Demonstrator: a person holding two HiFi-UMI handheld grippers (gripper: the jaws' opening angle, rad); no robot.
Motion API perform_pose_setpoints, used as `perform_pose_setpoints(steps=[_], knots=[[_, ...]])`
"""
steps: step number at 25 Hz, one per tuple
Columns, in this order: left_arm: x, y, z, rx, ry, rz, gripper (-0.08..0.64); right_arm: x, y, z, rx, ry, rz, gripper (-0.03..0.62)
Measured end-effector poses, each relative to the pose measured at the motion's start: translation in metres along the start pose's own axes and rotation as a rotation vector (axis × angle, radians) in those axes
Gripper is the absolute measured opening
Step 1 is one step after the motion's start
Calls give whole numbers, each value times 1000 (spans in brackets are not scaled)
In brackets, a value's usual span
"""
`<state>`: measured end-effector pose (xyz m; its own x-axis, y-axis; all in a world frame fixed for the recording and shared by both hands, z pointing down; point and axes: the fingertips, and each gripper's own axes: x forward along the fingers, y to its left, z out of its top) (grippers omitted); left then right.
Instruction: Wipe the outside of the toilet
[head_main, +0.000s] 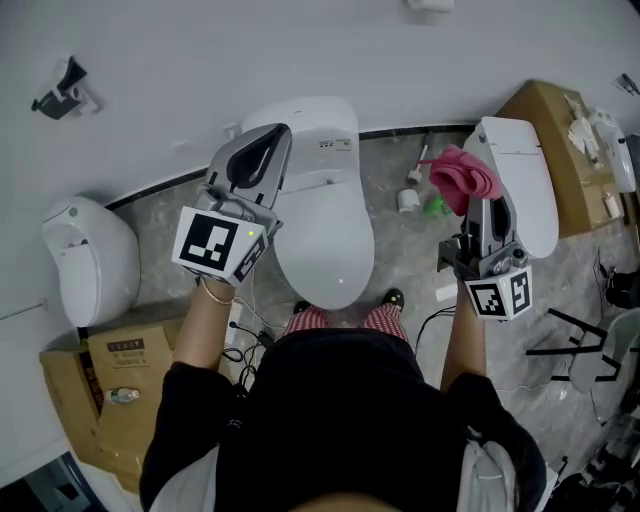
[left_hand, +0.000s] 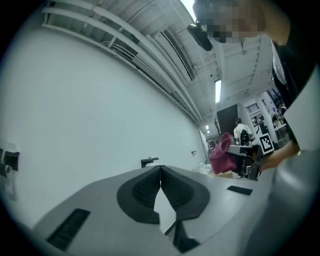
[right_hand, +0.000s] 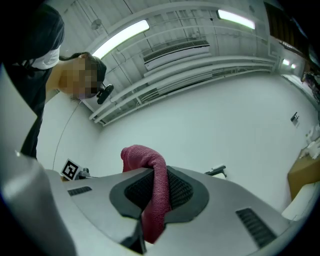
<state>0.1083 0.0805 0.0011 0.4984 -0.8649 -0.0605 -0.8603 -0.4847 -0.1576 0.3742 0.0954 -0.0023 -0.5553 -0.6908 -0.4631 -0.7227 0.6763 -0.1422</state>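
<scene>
A white toilet (head_main: 320, 215) with its lid down stands against the wall, straight ahead of me in the head view. My left gripper (head_main: 262, 146) is raised over the toilet's left side, jaws shut with nothing between them; its tips (left_hand: 160, 167) meet and point at the bare wall. My right gripper (head_main: 490, 200) is held up to the right of the toilet, shut on a pink cloth (head_main: 462, 176). The pink cloth (right_hand: 152, 192) is pinched between the pads and folds over the top of the jaws. The pink cloth (left_hand: 222, 154) also shows far right in the left gripper view.
A second white toilet (head_main: 520, 180) stands at the right, and a white fixture (head_main: 90, 258) at the left. Cardboard boxes (head_main: 110, 385) lie at lower left and another box (head_main: 555, 120) at upper right. Small items (head_main: 408, 198) and cables lie on the grey floor.
</scene>
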Motion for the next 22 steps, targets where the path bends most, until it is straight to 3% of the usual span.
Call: perform_pose_setpoints(steps=[7,17,22], knots=[[45,-33,-1,-23,17,57,9,-14,-64,11,82,31,47,55],[129,-105,11,10,38,105,9,-66,-159,33,124,45,158,55],[162,-140,5,38,77,129,9,-93,-217,36,120,88,138,55]])
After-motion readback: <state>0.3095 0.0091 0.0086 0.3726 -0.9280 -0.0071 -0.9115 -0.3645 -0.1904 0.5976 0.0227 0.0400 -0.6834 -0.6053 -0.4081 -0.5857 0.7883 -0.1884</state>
